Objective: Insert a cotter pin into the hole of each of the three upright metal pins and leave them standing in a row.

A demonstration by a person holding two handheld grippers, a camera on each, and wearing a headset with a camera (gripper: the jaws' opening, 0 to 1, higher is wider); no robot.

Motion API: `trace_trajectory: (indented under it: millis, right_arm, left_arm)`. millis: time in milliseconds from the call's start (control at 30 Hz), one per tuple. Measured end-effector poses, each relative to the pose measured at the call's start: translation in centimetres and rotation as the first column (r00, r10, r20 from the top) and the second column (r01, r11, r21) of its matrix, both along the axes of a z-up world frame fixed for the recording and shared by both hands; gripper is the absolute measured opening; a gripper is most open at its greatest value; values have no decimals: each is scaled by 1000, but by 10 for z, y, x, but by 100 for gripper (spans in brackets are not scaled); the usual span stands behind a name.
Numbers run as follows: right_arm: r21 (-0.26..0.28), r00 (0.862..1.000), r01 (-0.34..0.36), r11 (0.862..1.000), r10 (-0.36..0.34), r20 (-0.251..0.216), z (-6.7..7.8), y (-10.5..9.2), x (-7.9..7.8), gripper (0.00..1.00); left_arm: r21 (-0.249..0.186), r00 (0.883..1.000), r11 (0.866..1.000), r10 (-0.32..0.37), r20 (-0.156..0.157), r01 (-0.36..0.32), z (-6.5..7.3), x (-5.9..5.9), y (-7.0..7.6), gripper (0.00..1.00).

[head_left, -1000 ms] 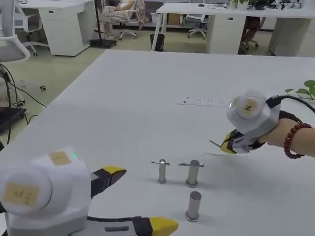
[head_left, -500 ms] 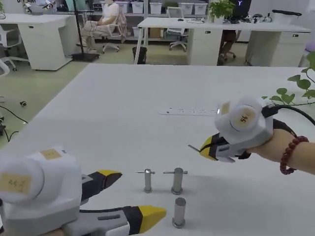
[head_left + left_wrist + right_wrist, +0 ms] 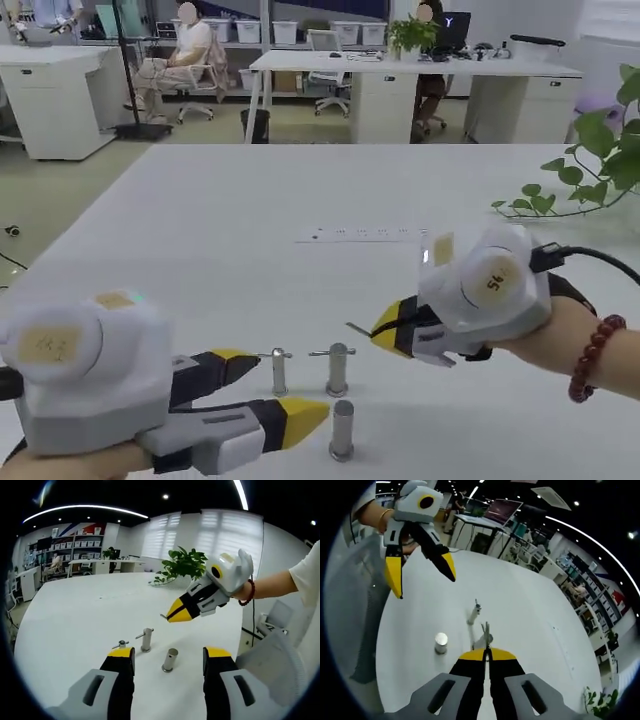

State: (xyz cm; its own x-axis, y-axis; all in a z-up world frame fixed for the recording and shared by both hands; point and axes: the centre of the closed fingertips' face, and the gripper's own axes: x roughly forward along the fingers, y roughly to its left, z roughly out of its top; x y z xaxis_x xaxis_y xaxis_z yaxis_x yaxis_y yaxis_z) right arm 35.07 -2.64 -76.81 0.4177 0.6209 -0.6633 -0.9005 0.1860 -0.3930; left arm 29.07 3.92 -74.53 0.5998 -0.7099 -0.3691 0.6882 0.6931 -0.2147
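Left hand-held gripper (image 3: pixel 424 586) spread, low over the desk (image 3: pixel 300 200) beside the pins. Left pin (image 3: pixel 278 372) and middle pin (image 3: pixel 337 370) carry cotters. Front pin (image 3: pixel 343 430) stands bare, axis vertical. Right hand-held gripper (image 3: pixel 380 335) pinches the last cotter pin (image 3: pixel 358 328), raised right of them, lying near level, tip pointing left. I judge the third insertion is in hand. Next: steady the front pin, line the tip up with its hole.

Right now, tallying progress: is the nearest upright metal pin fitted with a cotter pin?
Not fitted: the nearest upright silver metal pin has nothing crossing it.
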Motion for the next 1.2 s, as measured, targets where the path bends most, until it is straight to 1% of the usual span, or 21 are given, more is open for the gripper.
trace_trajectory:
  millis: [133,267,367,400,467,500,533,633,700,767,833,967,1033,1100,1200]
  right_arm:
    - [-6,999,-32,999,32,7,-2,6,-15,2]
    - [-6,998,-57,998,57,12,-1,11,-27,2]
    - [-13,996,-80,997,80,25,-2,15,-34,2]
    - [-14,996,-82,997,83,26,-2,16,-36,2]
    - [-26,994,-93,995,95,48,-2,18,-39,2]
    - [-46,991,-107,993,110,71,-2,18,-40,2]
    - [-60,988,-119,991,124,89,-2,19,-41,2]
    - [-62,987,-132,989,137,89,-3,22,-47,2]
    - [-74,984,-145,987,152,98,-3,23,-50,2]
    - [-74,981,-155,985,163,105,-3,25,-53,2]
    - [-78,980,-162,984,169,105,-3,27,-56,2]
    - [-87,975,-181,980,190,117,-1,29,-59,2]
    - [-85,974,-184,979,193,116,-1,31,-60,2]
    - [-96,971,-192,977,203,124,-1,32,-62,2]
    - [-99,969,-199,975,211,126,-1,34,-64,2]
  left_arm:
    - [-10,1000,1000,-1,-19,1,-1,1,-4,48]
    - [-30,999,1000,-5,-38,4,-1,1,-8,42]
    - [-45,998,999,-4,-69,1,-3,1,-11,37]
    - [-47,997,999,-3,-73,0,-4,1,-11,36]
    - [-59,996,998,-1,-91,-5,-7,1,-12,34]
    - [-66,995,998,-1,-98,-5,-8,1,-13,33]
    - [-76,993,997,1,-116,-10,-9,0,-14,33]
    - [-88,991,996,2,-130,-14,-12,1,-16,30]
    - [-104,989,994,4,-145,-19,-12,0,-19,28]
    - [-124,987,992,9,-163,-30,-13,0,-20,26]
    - [-132,985,991,8,-170,-31,-14,1,-21,25]
    - [-152,980,988,9,-199,-40,-16,-1,-23,20]
    - [-152,980,988,8,-201,-40,-16,-1,-23,17]
    - [-161,978,986,6,-209,-41,-16,-2,-24,16]
    - [-172,976,984,9,-217,-48,-15,-2,-24,13]
